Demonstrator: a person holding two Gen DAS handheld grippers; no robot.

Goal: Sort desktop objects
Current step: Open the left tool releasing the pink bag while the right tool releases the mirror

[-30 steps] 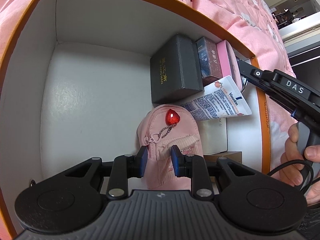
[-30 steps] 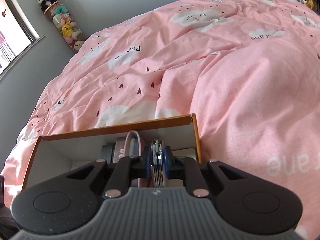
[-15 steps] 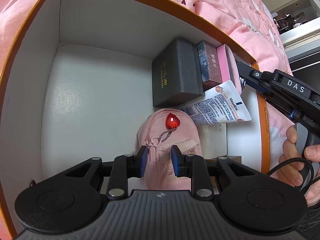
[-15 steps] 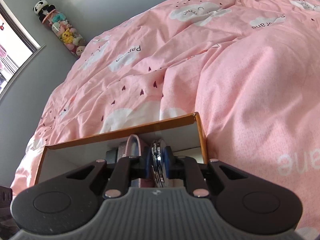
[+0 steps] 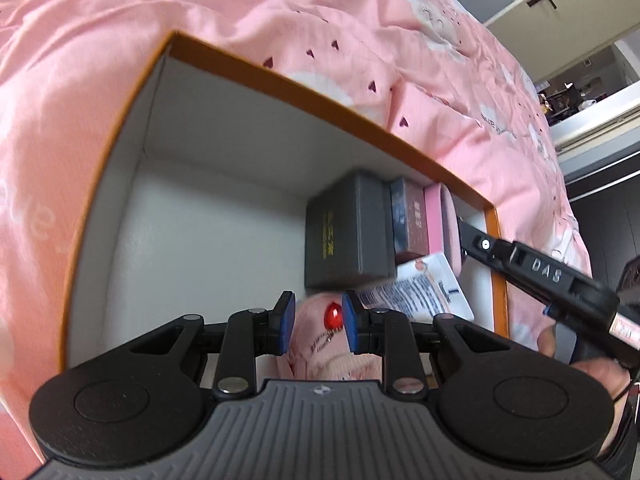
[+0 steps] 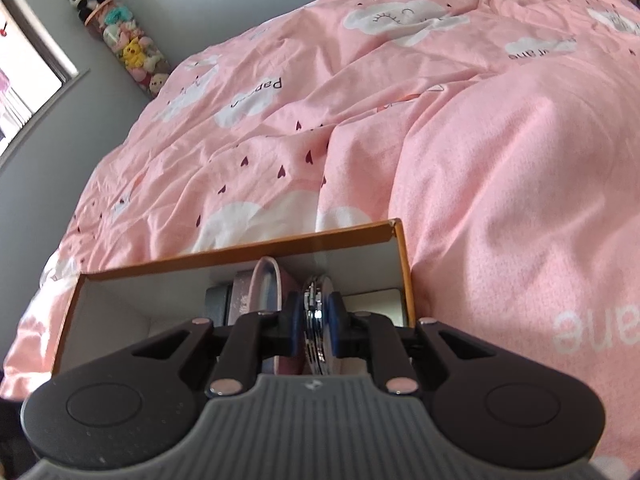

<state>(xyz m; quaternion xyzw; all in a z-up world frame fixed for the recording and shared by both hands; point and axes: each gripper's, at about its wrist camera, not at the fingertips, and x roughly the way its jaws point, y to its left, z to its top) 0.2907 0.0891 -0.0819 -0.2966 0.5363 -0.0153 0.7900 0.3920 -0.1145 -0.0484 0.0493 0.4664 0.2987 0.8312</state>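
An orange-rimmed white box lies on the pink bed. In it are a dark grey case, a maroon box, a pink item, a Vaseline tube and a small pink pouch with a red heart charm. My left gripper is open above the pouch, not touching it. My right gripper is shut on a round silver compact, edge up, over the box's right end. The right gripper also shows in the left wrist view.
The pink bedspread with clouds and hearts surrounds the box. The left half of the box floor is bare. A tube of plush toys stands in the far corner by a window. A doorway is at the far right.
My left gripper has pulled back and tilted up from the pouch, so more of the bed shows. My right gripper has stayed over the box's right end with the compact.
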